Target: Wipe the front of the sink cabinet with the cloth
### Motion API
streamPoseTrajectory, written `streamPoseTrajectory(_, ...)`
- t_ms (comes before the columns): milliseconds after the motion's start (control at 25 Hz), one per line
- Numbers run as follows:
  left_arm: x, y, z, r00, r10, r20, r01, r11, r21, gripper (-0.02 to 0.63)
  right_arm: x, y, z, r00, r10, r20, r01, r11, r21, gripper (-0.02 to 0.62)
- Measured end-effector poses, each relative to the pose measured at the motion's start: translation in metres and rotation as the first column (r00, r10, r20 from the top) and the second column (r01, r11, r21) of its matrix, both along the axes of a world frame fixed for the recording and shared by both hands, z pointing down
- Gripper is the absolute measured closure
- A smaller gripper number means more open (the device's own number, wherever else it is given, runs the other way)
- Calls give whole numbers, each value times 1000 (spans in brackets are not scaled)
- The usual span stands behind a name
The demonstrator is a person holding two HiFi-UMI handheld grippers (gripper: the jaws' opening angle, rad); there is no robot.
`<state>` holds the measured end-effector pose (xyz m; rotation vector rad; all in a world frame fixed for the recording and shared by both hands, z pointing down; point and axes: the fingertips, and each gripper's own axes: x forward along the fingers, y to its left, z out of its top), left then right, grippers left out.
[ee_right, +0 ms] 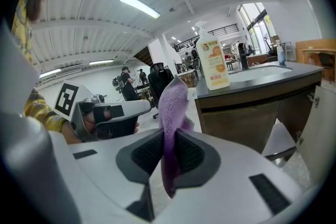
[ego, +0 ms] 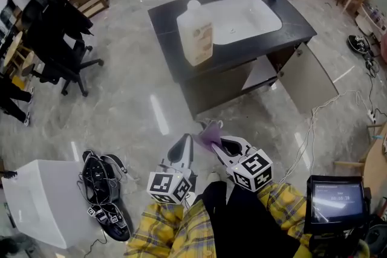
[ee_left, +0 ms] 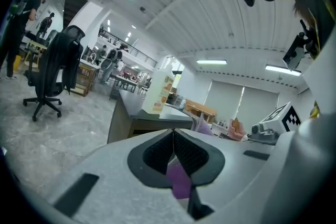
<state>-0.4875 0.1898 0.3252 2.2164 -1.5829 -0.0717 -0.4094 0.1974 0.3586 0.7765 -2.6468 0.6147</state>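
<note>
Purple fuzzy cloth [ego: 207, 132] is clamped in the closed jaws of the right gripper [ego: 216, 145]. A fold is also pinched by the closed left gripper [ego: 187, 142]. Cloth is held at 6 o'clock from the dark sink cabinet [ego: 221, 83], not touching its front.

Fuzzy purple cloth [ee_right: 172, 107], glossy stone-look floor [ego: 133, 99], matt dark countertop [ego: 299, 20]

A soap bottle [ego: 196, 32] stands on the sink cabinet [ego: 219, 87]; an office chair [ego: 55, 39] sits well left of it; the cloth [ego: 209, 133] is before it.
</note>
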Motion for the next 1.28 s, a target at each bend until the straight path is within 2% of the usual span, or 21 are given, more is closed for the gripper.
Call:
streamPoseTrajectory(200,2,-9,6,999,-33,13,33,999,-2,598,2,-9,9,999,-35,-7,35,999,11,554)
streamPoseTrajectory(440,23,-28,13,998,-62,24,63,998,-16,598,23,-31,23,999,-52,-10,52,999,1,555)
streamPoseTrajectory(680,39,-45,21,993,-109,44,111,993,-42,598,33,-52,31,992,-124,-21,123,992,-16,554)
streamPoseTrajectory(960,36,-65,40,978,-200,55,204,977,-59,598,26,-74,57,969,-239,-57,237,971,-29,554)
streamPoseTrajectory(1280,21,-74,73,959,-276,70,281,955,-89,598,1,-90,88,928,-359,-101,359,933,-27,554)
